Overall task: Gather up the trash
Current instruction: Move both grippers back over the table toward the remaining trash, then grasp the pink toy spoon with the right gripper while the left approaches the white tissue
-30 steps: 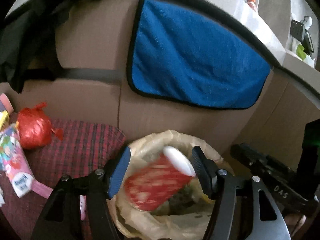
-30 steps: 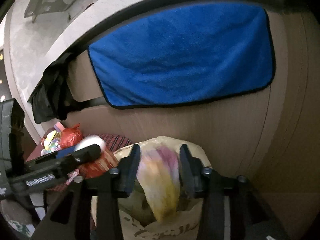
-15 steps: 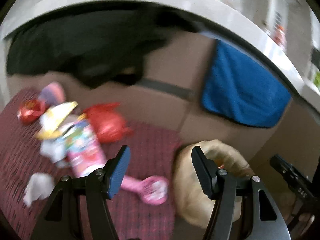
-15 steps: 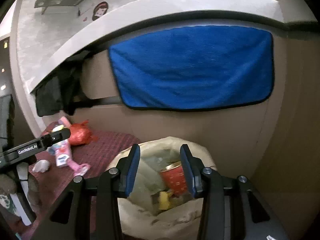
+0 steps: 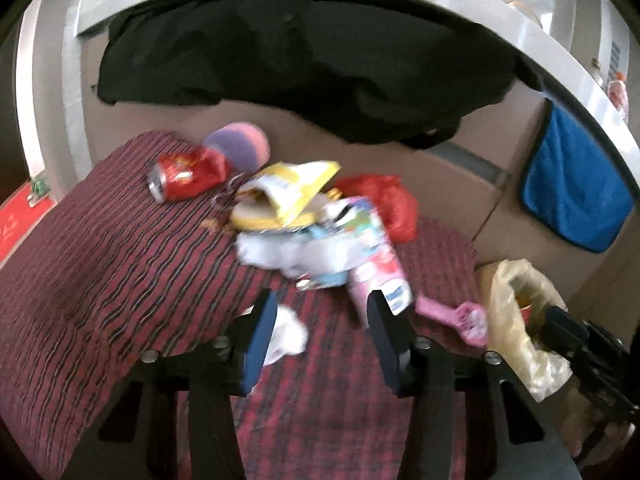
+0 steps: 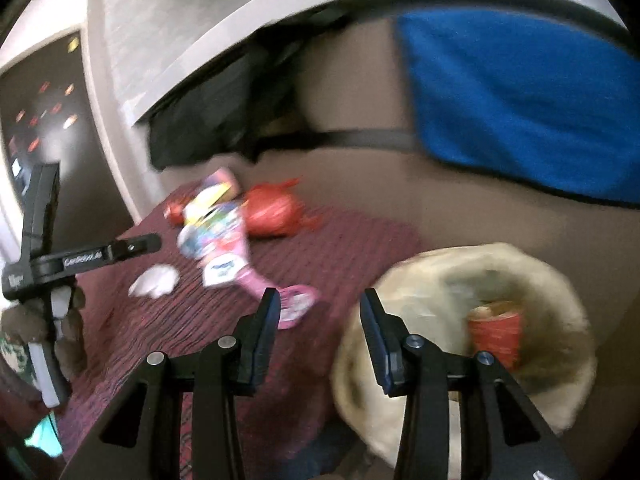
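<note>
Trash lies in a pile on a dark red striped cloth [image 5: 100,272]: a red can [image 5: 184,176], a yellow packet [image 5: 292,192], a red plastic bag [image 5: 384,204], a pink printed pouch [image 5: 376,268] and a white crumpled tissue [image 5: 288,332]. My left gripper [image 5: 320,336] is open and empty, just above the tissue. A lined trash bin [image 6: 480,320] stands at the right with a red cup [image 6: 496,336] inside. My right gripper [image 6: 316,336] is open and empty, over the cloth edge beside the bin.
A pink toy [image 6: 288,300] lies on the cloth near the bin. A blue towel [image 6: 520,100] and a black cloth [image 5: 300,72] hang on the brown panel behind. The left gripper's body [image 6: 80,260] shows in the right wrist view.
Both grippers dropped their trash into the bin and swung left. The left one now hovers over the pile on the cloth; the right one has turned toward the cloth.
</note>
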Demonstrator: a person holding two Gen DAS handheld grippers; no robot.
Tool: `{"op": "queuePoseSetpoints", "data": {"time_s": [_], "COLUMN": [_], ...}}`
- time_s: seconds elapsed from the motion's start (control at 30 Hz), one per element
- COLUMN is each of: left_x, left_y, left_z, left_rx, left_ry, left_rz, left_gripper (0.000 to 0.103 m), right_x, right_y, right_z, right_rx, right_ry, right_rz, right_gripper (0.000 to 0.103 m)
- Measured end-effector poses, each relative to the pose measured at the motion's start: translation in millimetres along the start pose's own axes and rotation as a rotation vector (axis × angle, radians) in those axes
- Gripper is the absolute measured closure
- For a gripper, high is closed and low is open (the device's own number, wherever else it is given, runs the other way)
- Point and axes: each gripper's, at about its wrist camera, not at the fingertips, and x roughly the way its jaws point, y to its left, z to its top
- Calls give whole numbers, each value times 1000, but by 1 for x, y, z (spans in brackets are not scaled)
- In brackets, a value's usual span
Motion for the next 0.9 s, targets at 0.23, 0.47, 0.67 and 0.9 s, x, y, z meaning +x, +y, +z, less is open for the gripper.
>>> {"op": "queuePoseSetpoints", "data": {"time_s": [0.23,0.47,0.67,0.9], "left_x": [-17,-26,-20,-10], "left_y": [46,70,81,81], "left_z": [-10,-13,-14,-23], "left_rx": [-32,-36,-71,-72], "left_ry": [-12,-21,-12,17], "left_rz": [-20,-33,-52,-82], "left_gripper": [56,56,56,56], "right_x": [55,96,93,95], "right_y": [9,-20,15,54], "right_z": [15,20,2,-9], "right_rx": [-52,73,65,-42], "right_ry": [70,161,223,288], "right_rz": [20,85,206,195], "right_gripper": [65,64,64,64]}}
